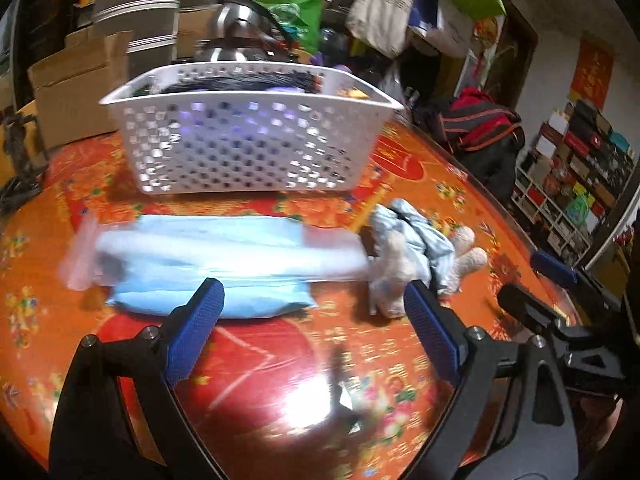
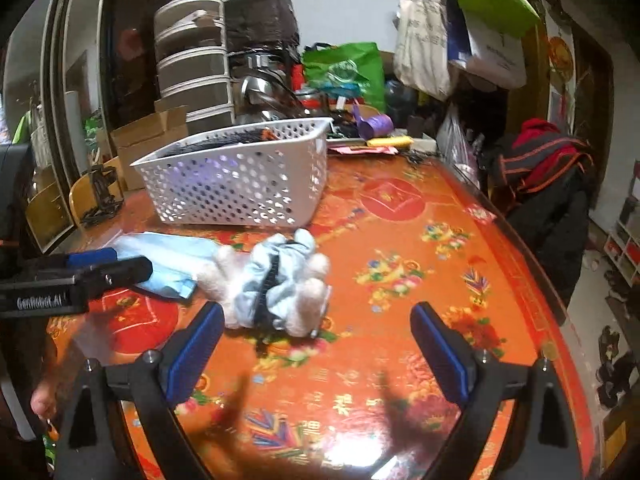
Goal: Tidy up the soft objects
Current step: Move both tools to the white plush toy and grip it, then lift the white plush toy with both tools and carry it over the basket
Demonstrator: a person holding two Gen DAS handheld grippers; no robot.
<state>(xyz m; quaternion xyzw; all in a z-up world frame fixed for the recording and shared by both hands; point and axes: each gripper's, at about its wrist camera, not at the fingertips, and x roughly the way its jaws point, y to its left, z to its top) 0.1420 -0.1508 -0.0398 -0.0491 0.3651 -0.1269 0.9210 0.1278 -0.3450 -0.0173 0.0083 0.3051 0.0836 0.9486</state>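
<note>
Cluttered room; red-orange patterned bench (image 2: 400,248). White perforated basket (image 1: 248,140) at back. In front of it lie a blue bagged mask pack (image 1: 208,264) and, touching its right end, a plush toy (image 2: 280,284). I should centre on one item before pinching. Left gripper (image 1: 312,300) and right gripper (image 2: 316,316) both angled downward, fingers spread, empty.

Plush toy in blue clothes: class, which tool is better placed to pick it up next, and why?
The right tool. Its open jaws point at the plush toy lying just ahead, while the left tool faces the blue packet, with the toy off to its right.
</note>
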